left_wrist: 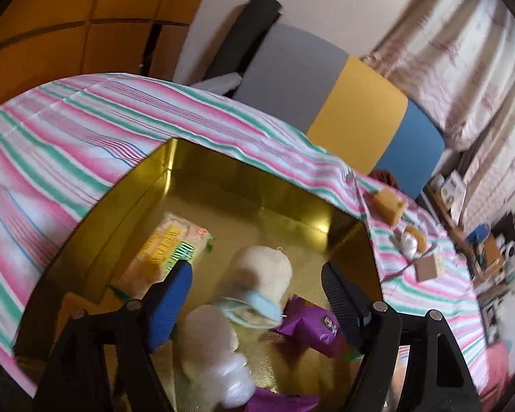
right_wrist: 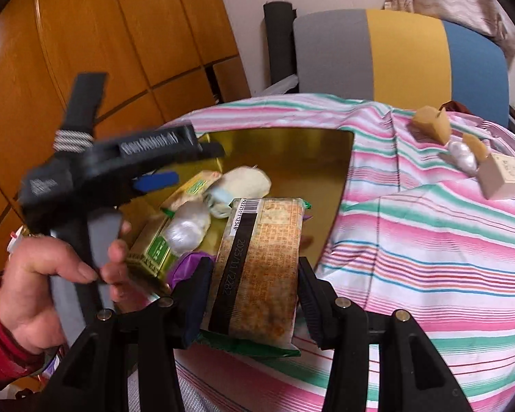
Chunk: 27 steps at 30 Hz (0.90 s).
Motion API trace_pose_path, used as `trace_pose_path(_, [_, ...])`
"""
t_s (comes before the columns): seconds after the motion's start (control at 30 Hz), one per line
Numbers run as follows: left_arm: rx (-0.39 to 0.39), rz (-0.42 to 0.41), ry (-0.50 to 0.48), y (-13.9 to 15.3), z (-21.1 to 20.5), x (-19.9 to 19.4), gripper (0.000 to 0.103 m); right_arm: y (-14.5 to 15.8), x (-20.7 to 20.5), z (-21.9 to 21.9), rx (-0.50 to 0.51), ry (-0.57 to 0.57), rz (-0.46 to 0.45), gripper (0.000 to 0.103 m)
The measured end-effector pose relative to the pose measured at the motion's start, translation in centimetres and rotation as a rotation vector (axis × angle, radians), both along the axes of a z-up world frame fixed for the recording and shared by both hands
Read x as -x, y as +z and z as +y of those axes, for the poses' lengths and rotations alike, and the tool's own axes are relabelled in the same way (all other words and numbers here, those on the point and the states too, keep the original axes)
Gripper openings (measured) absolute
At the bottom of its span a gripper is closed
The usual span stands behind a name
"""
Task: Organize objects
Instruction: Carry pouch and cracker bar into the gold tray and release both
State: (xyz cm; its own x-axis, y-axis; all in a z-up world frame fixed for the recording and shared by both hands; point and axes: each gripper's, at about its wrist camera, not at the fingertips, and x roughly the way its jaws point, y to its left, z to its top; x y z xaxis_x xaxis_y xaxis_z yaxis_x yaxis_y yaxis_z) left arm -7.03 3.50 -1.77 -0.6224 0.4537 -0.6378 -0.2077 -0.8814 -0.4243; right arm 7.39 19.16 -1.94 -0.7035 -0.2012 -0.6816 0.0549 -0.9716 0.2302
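A gold box lies open on the striped cloth. In it are a yellow-labelled snack bag, a cream roll with a pale blue band, a clear wrapped bundle, purple packets and a green-labelled pack. My left gripper hangs open and empty above the box; it also shows in the right wrist view. My right gripper is shut on a brown snack packet at the box's near edge.
On the cloth to the right lie tan blocks, a small beige box and a clear wrapped item. A grey, yellow and blue chair back stands behind. Wooden cabinets are at left.
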Motion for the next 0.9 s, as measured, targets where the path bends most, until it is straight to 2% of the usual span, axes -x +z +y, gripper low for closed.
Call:
trace_pose_path(0.13, [-0.016, 0.039, 0.049, 1.3, -1.6, -1.0, 0.089, -0.6, 0.2, -0.5, 0.011, 0.019, -0.021, 0.049])
trace_pose_path(0.23, [-0.008, 0.063, 0.071, 2.2, -2.5, -1.7, 0.09, -0.9, 0.6, -0.6, 0.014, 0.028, -0.031, 0.048])
trace_pose_path(0.37, [0.013, 0.075, 0.097, 2.8, -3.4, -2.4, 0.097, -1.1, 1.5, -0.7, 0.014, 0.027, -0.057, 0.048])
trace_pose_path(0.47, [0.008, 0.084, 0.112, 3.0, -4.0, -2.9, 0.103, -1.2, 2.6, -0.7, -0.001, 0.03, -0.066, 0.043])
trace_pose_path(0.73, [-0.022, 0.02, 0.16, 2.3, -5.1, -3.4, 0.103, -1.7, 4.7, -1.5, -0.045, 0.041, -0.078, 0.042])
trace_pose_path(0.9, [-0.009, 0.01, 0.156, 2.2, -4.8, -3.9, 0.103, -1.2, 4.2, -0.6, 0.023, 0.017, -0.061, 0.043])
